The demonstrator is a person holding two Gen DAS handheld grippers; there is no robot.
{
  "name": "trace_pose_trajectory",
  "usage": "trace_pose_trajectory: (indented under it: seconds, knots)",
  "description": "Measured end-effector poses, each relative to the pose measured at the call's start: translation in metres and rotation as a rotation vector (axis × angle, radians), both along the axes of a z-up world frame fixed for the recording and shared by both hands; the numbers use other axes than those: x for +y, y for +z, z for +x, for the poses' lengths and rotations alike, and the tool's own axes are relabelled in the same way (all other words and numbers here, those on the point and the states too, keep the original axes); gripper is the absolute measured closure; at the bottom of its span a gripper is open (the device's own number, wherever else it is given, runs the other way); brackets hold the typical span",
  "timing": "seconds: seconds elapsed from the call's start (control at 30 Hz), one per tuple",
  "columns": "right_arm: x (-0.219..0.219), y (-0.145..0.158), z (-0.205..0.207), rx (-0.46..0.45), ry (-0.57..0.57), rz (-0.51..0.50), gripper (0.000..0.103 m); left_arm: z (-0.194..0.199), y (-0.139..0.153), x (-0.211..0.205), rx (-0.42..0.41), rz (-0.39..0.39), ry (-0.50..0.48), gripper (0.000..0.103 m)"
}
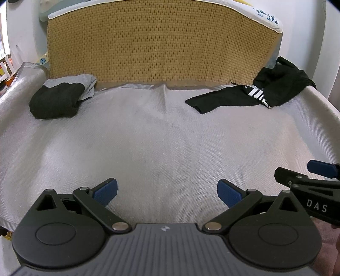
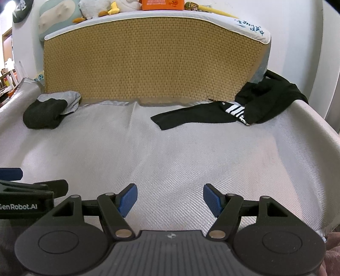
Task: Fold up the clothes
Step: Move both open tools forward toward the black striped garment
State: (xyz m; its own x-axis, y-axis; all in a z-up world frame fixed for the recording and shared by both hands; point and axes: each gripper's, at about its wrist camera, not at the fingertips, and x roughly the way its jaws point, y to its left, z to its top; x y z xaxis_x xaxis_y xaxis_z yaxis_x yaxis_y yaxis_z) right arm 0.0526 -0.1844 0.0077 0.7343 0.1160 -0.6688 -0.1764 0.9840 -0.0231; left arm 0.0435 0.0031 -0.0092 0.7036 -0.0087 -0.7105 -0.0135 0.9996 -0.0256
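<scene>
**Both grippers empty over the near edge of the bed, clothes lying at the far corners**

The left gripper (image 1: 167,192) hangs over the near edge of the bed (image 1: 165,135), its blue-padded fingers (image 1: 106,192) spread wide with only the grey woven cover between them. The right gripper (image 2: 170,200) is just beside it, also over the near edge, its fingers (image 2: 127,199) released and apart, grasping nothing. Each gripper shows at the side of the other's view, and the two are close together without touching.

The clothes lie well apart from both grippers, along the far edge of the bed against the upright woven yellow mat (image 2: 153,61). At the far right corner a black garment with white stripes (image 2: 199,116) is spread loosely, one long part reaching towards the middle of the far edge, and a crumpled black garment (image 2: 274,99) lies partly over it at the right edge. At the far left corner a folded dark garment (image 2: 44,113) rests on a grey garment (image 2: 71,99), the two touching in a small stack.

Above the mat, soft toys (image 2: 93,8) and an orange box (image 2: 162,4) stand on a ledge.
</scene>
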Motion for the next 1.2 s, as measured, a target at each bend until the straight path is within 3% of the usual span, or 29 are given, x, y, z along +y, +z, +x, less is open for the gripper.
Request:
trace_pose_trajectory:
  seconds: [1.2]
  knots:
    - [0.0, -0.007, 0.054, -0.026, 0.013, -0.008, 0.031, 0.049, -0.007, 0.01, -0.037, 0.016, -0.015, 0.0]
